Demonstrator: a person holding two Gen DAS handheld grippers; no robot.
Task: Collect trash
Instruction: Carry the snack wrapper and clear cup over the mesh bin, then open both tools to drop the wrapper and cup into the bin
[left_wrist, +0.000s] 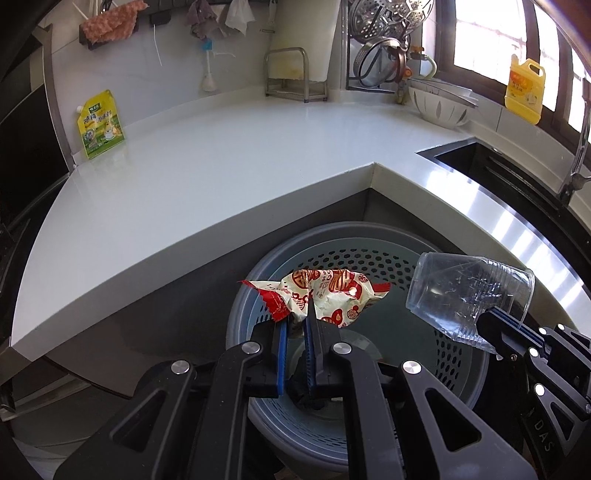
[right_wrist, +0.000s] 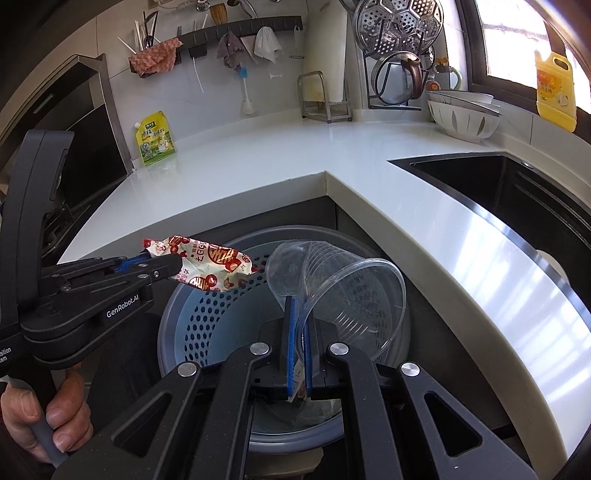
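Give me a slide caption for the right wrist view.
Right gripper holds clear plastic cup over perforated bin; left gripper holds snack wrapper.

- Left wrist view looks down along its fingers, close above the perforated bin (left_wrist: 369, 266), counter (left_wrist: 221, 155) toward 12 o'clock.
- Right wrist view, alongside, shares bin (right_wrist: 207, 314), counter (right_wrist: 295, 147) and sink (right_wrist: 517, 192) at 2 o'clock.

My left claw (left_wrist: 297, 325) has its blue pads pinched nearly together on a crumpled wrapper (left_wrist: 325, 295). My right claw (right_wrist: 300, 314) clamps the rim of a clear plastic cup (right_wrist: 343, 291). Both are side by side, pointing forward; my bare left hand (right_wrist: 48, 413) grips its handle.
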